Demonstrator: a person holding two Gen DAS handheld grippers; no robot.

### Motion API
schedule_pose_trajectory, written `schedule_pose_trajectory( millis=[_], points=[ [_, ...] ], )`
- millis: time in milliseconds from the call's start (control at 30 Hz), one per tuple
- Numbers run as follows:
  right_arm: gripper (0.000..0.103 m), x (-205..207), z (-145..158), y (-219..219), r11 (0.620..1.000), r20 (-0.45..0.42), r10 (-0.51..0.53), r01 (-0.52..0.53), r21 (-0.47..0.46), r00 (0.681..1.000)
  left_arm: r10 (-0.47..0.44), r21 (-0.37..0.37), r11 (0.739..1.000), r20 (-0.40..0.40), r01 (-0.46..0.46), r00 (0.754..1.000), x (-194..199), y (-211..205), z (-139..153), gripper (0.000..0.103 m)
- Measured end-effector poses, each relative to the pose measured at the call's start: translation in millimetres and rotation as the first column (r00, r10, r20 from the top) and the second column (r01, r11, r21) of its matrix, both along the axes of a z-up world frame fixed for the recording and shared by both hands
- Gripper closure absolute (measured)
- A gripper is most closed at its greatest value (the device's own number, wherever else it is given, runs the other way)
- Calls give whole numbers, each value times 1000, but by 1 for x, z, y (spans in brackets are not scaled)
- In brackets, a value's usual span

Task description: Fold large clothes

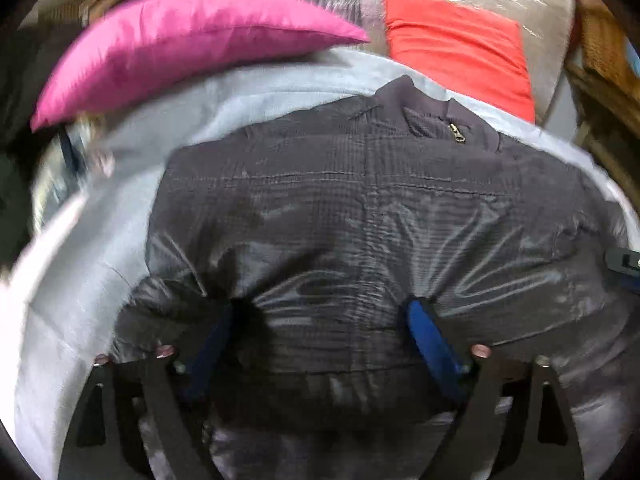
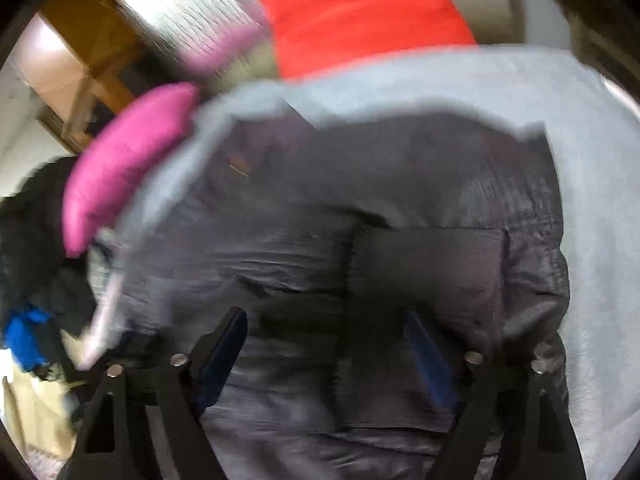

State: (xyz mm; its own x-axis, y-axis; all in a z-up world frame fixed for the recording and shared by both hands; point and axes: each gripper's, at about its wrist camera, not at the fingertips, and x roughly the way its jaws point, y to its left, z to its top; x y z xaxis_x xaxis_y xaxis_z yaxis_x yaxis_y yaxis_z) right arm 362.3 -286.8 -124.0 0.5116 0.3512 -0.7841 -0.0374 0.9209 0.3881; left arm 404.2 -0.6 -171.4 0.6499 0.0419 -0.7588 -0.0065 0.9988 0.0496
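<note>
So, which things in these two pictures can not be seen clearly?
- Jacket hem and sleeves: cut off by the lower edge and hidden behind the left gripper in the left wrist view.
- Whether the right gripper touches the fabric: right wrist view, motion blur.
- Zipper pull: left wrist view, too small for detail.
- Dark heap with a blue item: right wrist view, blurred at the left edge.

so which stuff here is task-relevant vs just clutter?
In play:
dark jacket
left gripper, open
right gripper, open
light blue sheet under the jacket

Lying about:
pink cushion
red cushion
</note>
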Motion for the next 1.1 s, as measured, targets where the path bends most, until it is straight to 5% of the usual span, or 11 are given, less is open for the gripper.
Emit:
schedule_pose_trajectory(
  millis=[100,300,433,600,800,933,1100],
  points=[
    [22,-7,2,18,991,65,38,-30,-127,997,3,11,1000,12,-3,1000,-3,-1,-5,11],
    [22,-12,25,34,974,91,43,-21,-226,995,-5,-47,999,30,6,1000,-10,11,11,12],
    [22,-33,50,62,958,208,150,-90,-271,967,98,-84,993,172,-85,980,-39,44,43,12],
    [21,-21,-5,70,920,53,156,-125,-371,986,137,-17,990,-40,-138,990,-20,66,-3,7],
    [20,-19,5,68,924,63,149,-117,-363,987,163,-185,967,-73,-174,984,-27,96,3,6],
    [20,-42,22,54,944,112,134,-93,-315,985,197,-219,957,13,-189,980,-51,119,23,6],
    [20,-75,26,26,949,109,95,-57,-312,990,244,-294,926,-13,-237,970,-61,148,27,6]
  ],
)
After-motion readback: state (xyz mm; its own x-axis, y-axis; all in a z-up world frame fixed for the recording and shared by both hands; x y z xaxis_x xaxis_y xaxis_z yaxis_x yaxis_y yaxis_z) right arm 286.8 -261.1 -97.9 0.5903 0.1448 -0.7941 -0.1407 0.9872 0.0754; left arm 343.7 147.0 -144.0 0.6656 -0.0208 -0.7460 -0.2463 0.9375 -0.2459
